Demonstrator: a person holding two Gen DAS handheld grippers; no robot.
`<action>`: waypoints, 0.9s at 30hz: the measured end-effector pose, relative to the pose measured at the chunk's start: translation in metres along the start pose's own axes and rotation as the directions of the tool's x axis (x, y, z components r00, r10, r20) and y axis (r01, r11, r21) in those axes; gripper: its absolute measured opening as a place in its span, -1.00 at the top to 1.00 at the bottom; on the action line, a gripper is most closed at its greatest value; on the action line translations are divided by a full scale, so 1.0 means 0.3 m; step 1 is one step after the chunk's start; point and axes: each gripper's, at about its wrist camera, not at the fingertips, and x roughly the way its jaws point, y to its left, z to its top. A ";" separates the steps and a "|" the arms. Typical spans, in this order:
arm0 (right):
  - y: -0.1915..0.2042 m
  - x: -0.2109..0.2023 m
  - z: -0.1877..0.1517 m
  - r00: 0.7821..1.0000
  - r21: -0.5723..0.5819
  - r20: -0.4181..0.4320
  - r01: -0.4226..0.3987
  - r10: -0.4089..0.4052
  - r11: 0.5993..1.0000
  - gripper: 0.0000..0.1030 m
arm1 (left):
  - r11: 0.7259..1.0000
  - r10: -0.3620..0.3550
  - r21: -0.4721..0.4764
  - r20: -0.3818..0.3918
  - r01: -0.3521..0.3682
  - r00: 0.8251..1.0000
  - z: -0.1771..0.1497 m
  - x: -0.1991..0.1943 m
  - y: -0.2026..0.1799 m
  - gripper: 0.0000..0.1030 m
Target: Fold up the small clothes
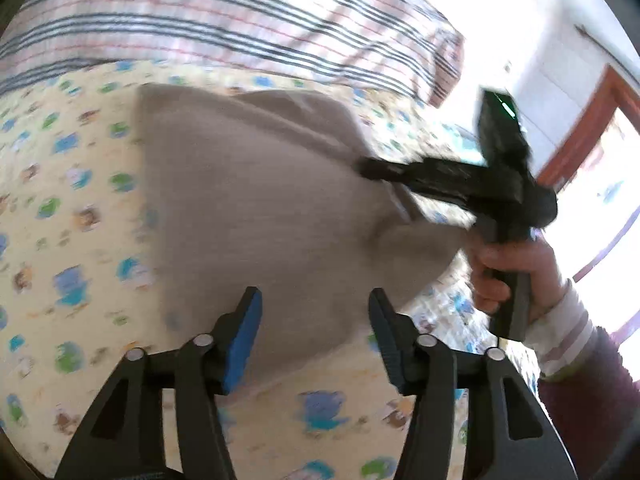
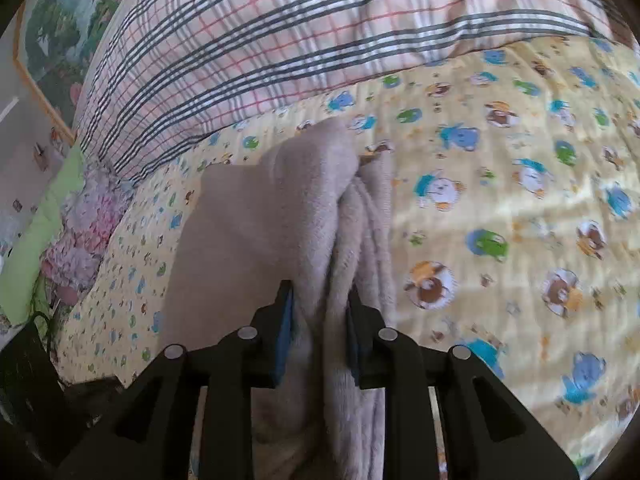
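Left wrist view: left gripper (image 1: 316, 312) released, jaws spread above the beige garment (image 1: 248, 184), which lies on the yellow printed sheet (image 1: 60, 200); open sheet to the left, plaid quilt (image 1: 224, 20) bordering beyond. Blur obscures the hem.

Right wrist view: right gripper (image 2: 320, 300) clenched on the garment's bunched edge (image 2: 340, 240), folds running away toward the quilt.

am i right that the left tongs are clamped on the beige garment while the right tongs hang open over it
No, it is the reverse. The right wrist view shows the right tongs shut on a bunched edge of the beige garment. The left wrist view shows the left tongs open above the garment, gripping nothing.
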 end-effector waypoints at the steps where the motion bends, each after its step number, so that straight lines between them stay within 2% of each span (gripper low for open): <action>1: -0.003 -0.010 -0.006 1.000 0.003 0.003 0.000 0.000 1.000 0.52 | 1.000 0.007 -0.023 0.004 -0.007 1.000 0.004 -0.016 0.029 -0.12; 5: 0.001 -0.049 -0.024 0.999 0.018 0.013 0.032 -0.032 0.999 0.35 | 0.994 0.041 -0.101 0.012 -0.040 0.999 0.046 -0.041 0.158 -0.19; 6: 0.006 -0.059 -0.025 0.999 0.024 0.017 0.045 -0.046 0.999 0.24 | 0.992 0.043 -0.123 0.011 -0.042 0.999 0.066 -0.034 0.182 -0.19; 8: 0.013 -0.073 -0.024 0.999 0.029 0.033 0.036 -0.037 0.999 0.07 | 0.986 0.021 -0.164 0.004 -0.020 1.000 0.093 -0.024 0.233 -0.25; 10: 0.020 -0.076 -0.017 0.999 0.035 0.046 0.011 -0.012 0.999 -0.33 | 0.979 -0.033 -0.202 -0.006 0.032 0.999 0.100 -0.008 0.264 -0.30; 12: 0.020 -0.064 -0.010 0.999 0.041 0.051 -0.010 0.008 0.999 -0.40 | 0.972 -0.050 -0.231 -0.011 0.046 0.999 0.115 0.022 0.282 -0.38; 13: 0.017 -0.053 -0.006 0.999 0.045 0.046 -0.012 0.010 0.999 -0.40 | 0.970 -0.047 -0.240 -0.020 0.040 0.999 0.125 0.045 0.294 -0.46; 15: 0.006 -0.023 0.002 1.000 0.053 0.026 -0.017 0.015 0.998 -0.40 | 0.966 -0.026 -0.259 -0.045 0.013 0.999 0.138 0.094 0.302 -0.47; 18: -0.015 0.023 0.007 0.999 0.070 -0.017 -0.029 0.030 0.997 -0.40 | 0.952 -0.034 -0.305 -0.118 -0.004 0.992 0.164 0.198 0.343 -0.72; 20: -0.033 0.057 0.007 0.998 0.081 -0.045 -0.033 0.036 0.996 -0.40 | 0.946 -0.063 -0.323 -0.119 0.022 0.991 0.175 0.241 0.361 -0.85; 22: -0.050 0.088 0.006 0.997 0.094 -0.062 -0.045 0.051 0.995 -0.40 | 0.946 -0.076 -0.322 -0.109 0.037 0.991 0.187 0.261 0.364 -0.86; 24: -0.065 0.116 -0.002 0.993 0.120 -0.074 -0.084 0.093 0.989 -0.34 | 0.950 -0.088 -0.307 -0.093 0.056 0.992 0.205 0.282 0.358 -0.71; 25: -0.070 0.126 -0.007 0.989 0.138 -0.081 -0.114 0.126 0.984 -0.13 | 0.950 -0.111 -0.303 -0.090 0.079 0.990 0.211 0.294 0.353 -0.47; 26: -0.072 0.137 -0.011 0.982 0.158 -0.090 -0.149 0.164 0.976 -0.09 | 0.952 -0.102 -0.299 -0.088 0.071 0.991 0.213 0.295 0.350 -0.39; 27: -0.070 0.137 -0.017 0.981 0.170 -0.084 -0.162 0.178 0.972 0.03 | 0.955 -0.095 -0.288 -0.081 0.068 0.992 0.215 0.294 0.343 -0.30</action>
